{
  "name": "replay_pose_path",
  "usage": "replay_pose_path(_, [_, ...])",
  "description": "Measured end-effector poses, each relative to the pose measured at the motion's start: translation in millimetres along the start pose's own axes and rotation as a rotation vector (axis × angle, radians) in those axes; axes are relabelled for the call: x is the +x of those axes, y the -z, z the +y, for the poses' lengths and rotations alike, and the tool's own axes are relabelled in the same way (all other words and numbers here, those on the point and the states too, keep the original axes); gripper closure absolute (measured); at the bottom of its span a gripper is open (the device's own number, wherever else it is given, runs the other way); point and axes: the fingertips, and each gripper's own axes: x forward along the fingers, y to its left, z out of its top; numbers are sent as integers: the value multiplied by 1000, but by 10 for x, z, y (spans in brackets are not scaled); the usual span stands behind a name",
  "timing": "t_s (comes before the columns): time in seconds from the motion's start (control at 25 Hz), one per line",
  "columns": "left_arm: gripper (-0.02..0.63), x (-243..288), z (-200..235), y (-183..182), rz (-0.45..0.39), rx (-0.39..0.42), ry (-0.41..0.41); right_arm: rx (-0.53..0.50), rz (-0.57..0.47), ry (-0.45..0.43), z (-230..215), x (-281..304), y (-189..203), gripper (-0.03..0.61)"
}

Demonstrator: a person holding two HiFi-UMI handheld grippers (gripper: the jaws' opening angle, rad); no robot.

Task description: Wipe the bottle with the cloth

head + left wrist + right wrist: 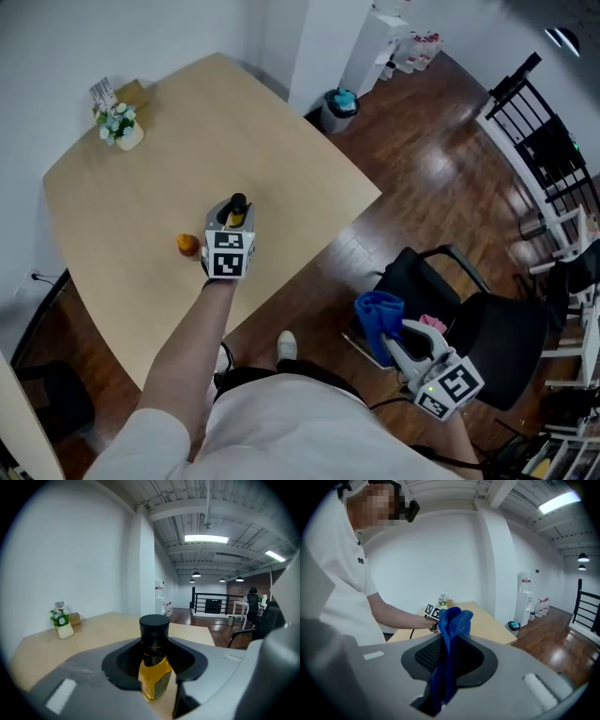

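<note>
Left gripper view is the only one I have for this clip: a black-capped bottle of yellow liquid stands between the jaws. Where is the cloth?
Observer: The blue cloth is clamped in the right gripper and hangs down between its jaws.
Operator: Is it close to the bottle?
Observer: No. In the head view the right gripper is off the table, over the wooden floor beside a black chair. The left gripper is out over the tabletop at the bottle.
Operator: Anything else near the bottle that I can't see?
Observer: A small orange object lies on the table close beside the left gripper.
</note>
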Motion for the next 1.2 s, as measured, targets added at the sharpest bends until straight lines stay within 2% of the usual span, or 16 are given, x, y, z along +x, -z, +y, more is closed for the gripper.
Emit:
replay_pose_path(0.12, [463, -62, -87, -77, -15, 8, 40, -4, -11, 5, 23, 26, -22, 497])
replay_pose_path(0.28, [463, -370, -293, -359, -75, 19, 127, -38, -45, -25, 85, 185, -208, 497])
replay_pose_path(0.44, [463, -793, -435, -632, -99, 35, 216, -109, -92, -85, 230, 467, -585, 497])
replay_pose_path(0.6, [463, -1225, -576, -782, -103, 84, 268, -197, -146, -170, 461, 740, -1052, 497])
replay_pose_path(0.72, [463, -1461, -647, -772, -91, 134, 291, -268, -173, -247, 714, 942, -1376, 497])
replay_pose_path(0.88, [463, -1724, -726, -725, -76, 174, 315, -368, -174, -362, 1157, 1167, -1617, 497])
replay_pose_path(1.04, [463, -1890, -788, -667, -60, 210, 335, -447, -114, -444, 1506, 1393, -1665, 497])
replay_pose_path(1.2, [463, -1962, -817, -538, -42, 218, 340, -479, -64, -469, 1632, 1531, -1603, 497])
